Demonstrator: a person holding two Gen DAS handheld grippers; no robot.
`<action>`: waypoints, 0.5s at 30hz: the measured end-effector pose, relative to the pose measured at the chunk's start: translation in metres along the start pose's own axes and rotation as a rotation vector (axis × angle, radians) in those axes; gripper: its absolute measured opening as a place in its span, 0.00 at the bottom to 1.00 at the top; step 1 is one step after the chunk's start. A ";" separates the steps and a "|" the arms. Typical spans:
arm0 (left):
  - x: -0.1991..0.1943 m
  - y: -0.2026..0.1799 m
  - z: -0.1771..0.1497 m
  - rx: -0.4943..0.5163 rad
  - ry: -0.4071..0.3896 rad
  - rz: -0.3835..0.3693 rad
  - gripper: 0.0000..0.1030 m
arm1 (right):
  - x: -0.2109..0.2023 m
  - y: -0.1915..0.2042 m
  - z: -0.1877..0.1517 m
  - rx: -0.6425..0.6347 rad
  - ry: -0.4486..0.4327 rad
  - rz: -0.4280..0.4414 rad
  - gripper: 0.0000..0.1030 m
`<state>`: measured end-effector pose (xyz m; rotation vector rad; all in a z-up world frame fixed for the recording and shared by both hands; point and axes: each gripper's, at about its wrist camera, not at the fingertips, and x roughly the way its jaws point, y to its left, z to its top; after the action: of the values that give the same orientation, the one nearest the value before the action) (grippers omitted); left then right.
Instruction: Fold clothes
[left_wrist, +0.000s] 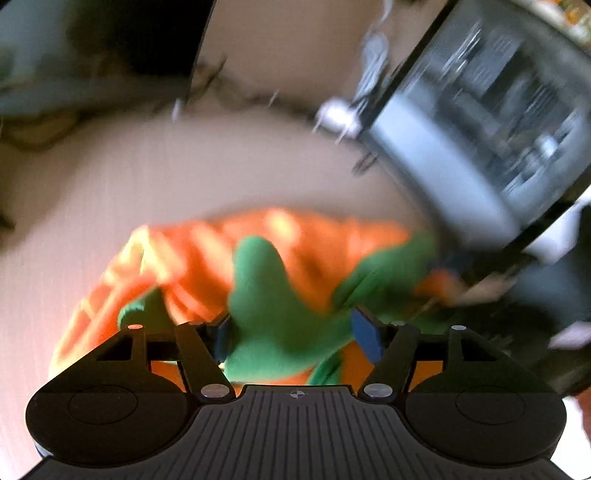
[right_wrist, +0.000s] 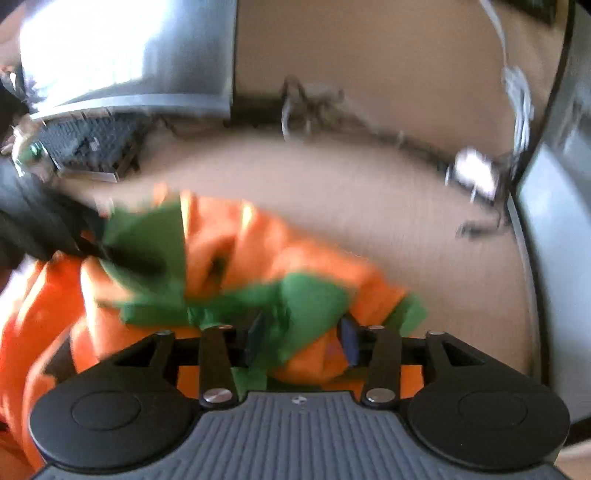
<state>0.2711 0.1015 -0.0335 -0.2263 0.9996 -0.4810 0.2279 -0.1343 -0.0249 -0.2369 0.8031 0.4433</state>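
In the left wrist view, an orange garment (left_wrist: 295, 251) with green trim lies bunched on a pale wooden table (left_wrist: 184, 173). The left gripper (left_wrist: 297, 338) stands fairly wide, green cloth filling the gap; whether it grips I cannot tell.

In the right wrist view, the right gripper (right_wrist: 303, 343) is partly open over green and orange folds, its pads apparently clear.

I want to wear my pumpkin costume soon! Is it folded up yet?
Not yet. Nothing looks neatly folded: the orange costume lies bunched up on the table, its green leaves sticking out. Right now both claws are down at it, the left claw and right claw each with green cloth between open fingers, not pinching. Flattening it out and doing all the folds is left.
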 end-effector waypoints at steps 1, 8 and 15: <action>0.003 0.003 -0.002 -0.006 0.005 0.003 0.68 | -0.005 -0.002 0.007 -0.010 -0.025 0.008 0.61; 0.003 0.011 -0.005 -0.018 0.001 0.005 0.69 | 0.050 -0.006 0.055 -0.132 0.006 0.115 0.75; -0.004 0.026 -0.008 -0.093 -0.016 -0.003 0.69 | 0.114 -0.035 0.055 0.013 0.189 0.263 0.68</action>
<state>0.2695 0.1261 -0.0450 -0.3138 1.0076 -0.4352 0.3490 -0.1120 -0.0708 -0.1623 1.0279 0.6698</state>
